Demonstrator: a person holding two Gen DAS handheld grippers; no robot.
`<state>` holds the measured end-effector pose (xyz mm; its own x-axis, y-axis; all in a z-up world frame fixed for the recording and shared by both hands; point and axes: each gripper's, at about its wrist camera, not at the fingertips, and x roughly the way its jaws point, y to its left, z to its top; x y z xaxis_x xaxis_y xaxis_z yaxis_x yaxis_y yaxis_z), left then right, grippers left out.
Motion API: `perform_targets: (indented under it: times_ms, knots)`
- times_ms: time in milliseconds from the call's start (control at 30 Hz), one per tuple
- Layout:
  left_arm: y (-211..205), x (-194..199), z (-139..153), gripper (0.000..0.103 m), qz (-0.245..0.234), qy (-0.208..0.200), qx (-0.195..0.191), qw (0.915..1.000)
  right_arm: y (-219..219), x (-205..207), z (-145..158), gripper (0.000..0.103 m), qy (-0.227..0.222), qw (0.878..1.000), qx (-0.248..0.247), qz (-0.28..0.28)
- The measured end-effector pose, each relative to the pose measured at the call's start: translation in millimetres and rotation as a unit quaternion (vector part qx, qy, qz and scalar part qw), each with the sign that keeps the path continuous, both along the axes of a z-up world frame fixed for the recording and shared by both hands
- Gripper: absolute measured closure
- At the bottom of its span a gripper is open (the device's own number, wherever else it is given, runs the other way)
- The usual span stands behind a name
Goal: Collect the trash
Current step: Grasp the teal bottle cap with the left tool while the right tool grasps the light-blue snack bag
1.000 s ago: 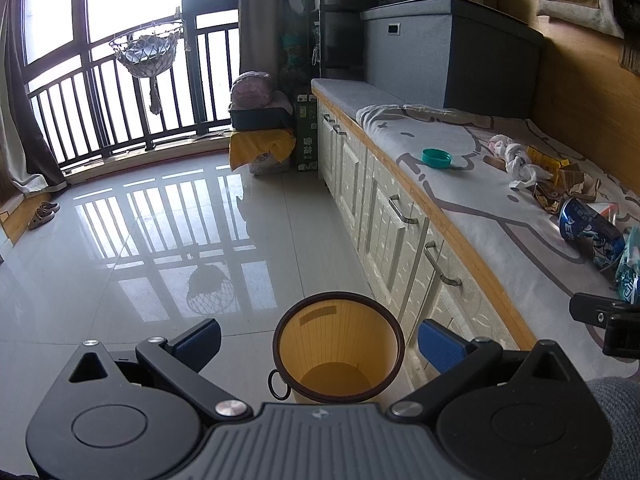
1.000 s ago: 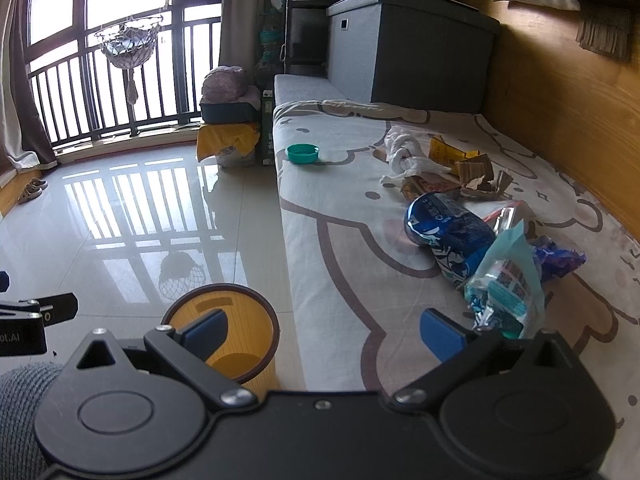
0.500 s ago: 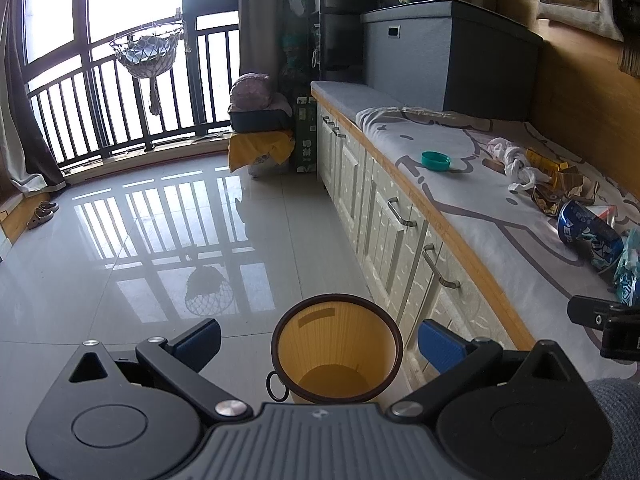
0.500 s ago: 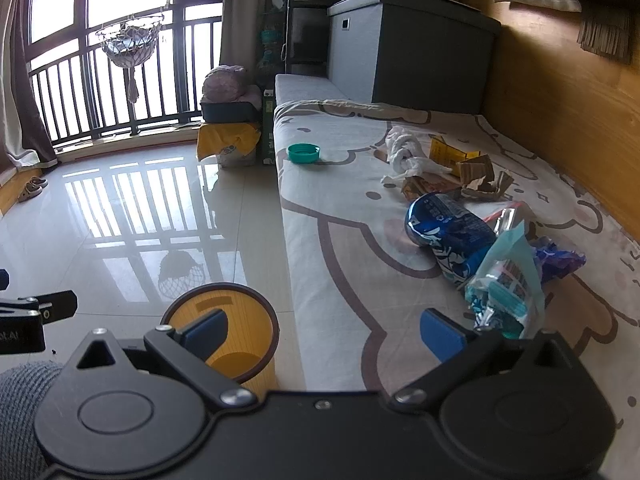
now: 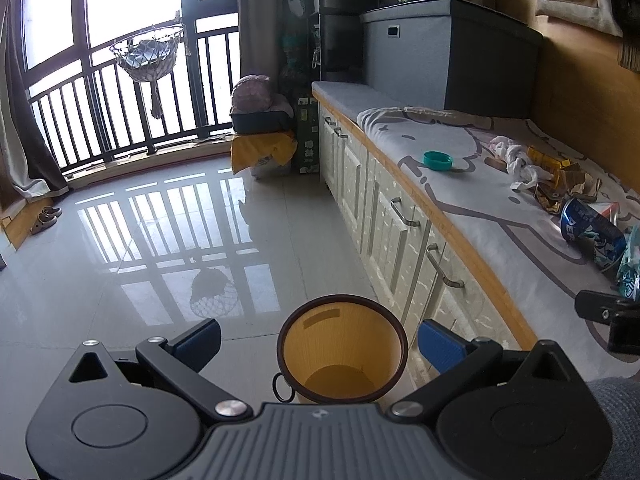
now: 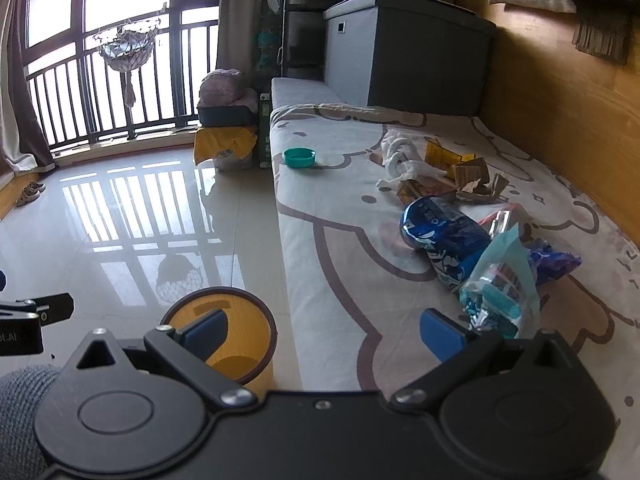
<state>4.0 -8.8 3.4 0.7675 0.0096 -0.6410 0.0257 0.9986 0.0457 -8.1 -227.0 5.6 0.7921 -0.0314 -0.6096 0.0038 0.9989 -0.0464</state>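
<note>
Daylight floods from the window (image 5: pixel 120 60) ahead-left, overexposed; glare streaks the floor (image 5: pixel 168 232); fisheye bends edges; focus sharp.

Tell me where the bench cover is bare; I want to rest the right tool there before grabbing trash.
Bare cover runs along the floor-side edge, between the teal lid and the right tool. Toward the wooden wall it is crowded: blue bag, teal wrapper, cardboard scraps, white rag.

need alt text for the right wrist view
The open right gripper hovers over a cartoon-print bench cover strewn with snack wrappers, cardboard scraps and a teal lid. A yellow bin stands on the floor beside it.
</note>
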Motion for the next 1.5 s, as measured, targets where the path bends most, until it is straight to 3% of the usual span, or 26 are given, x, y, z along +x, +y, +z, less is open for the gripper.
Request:
perform_targets:
  times_ms: [200, 500, 867, 1267, 1500]
  knots:
    - [-2, 1, 9, 0.0, -0.006, -0.008, 0.016, 0.9998, -4, -2, 12, 0.0, -0.009, 1.0, 0.0, -0.003]
    - [-22, 17, 43, 0.0, -0.038, -0.036, -0.005, 0.9986, -24, -1, 36, 0.0, -0.036, 0.999, 0.001, -0.021]
    - [-59, 82, 65, 0.0, -0.084, -0.056, -0.024, 0.9946, -74, 7, 51, 0.0, -0.057, 0.994, -0.004, -0.09]
    - [-116, 190, 44, 0.0, -0.142, -0.047, -0.04, 0.9879, -127, 16, 33, 0.0, -0.039, 0.986, 0.013, -0.16]
    - [-141, 248, 18, 0.0, -0.144, -0.021, -0.053, 0.988, -139, 21, 15, 0.0, -0.025, 0.989, 0.023, -0.141]
